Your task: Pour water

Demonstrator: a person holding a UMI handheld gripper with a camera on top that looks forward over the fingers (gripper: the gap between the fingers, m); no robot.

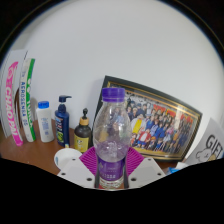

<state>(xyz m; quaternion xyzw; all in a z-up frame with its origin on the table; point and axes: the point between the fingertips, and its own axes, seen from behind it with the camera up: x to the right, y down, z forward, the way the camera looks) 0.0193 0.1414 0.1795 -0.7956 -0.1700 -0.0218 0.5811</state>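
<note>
A clear plastic water bottle (111, 135) with a purple cap and a purple label stands upright between the fingers of my gripper (111, 168). Both purple pads (90, 161) press against the bottle's sides at label height, so the gripper is shut on it. The bottle's base is hidden below the fingers, and whether it rests on the wooden table (25, 153) or hangs above it I cannot tell. No cup or glass shows.
Behind the bottle, a framed group photo (160, 122) leans against the white wall. To the left stand a dark pump bottle (63, 119), a small amber jar (83, 130), a white bottle (44, 120) and pink-and-green packages (16, 95). A white card (209, 145) lies at right.
</note>
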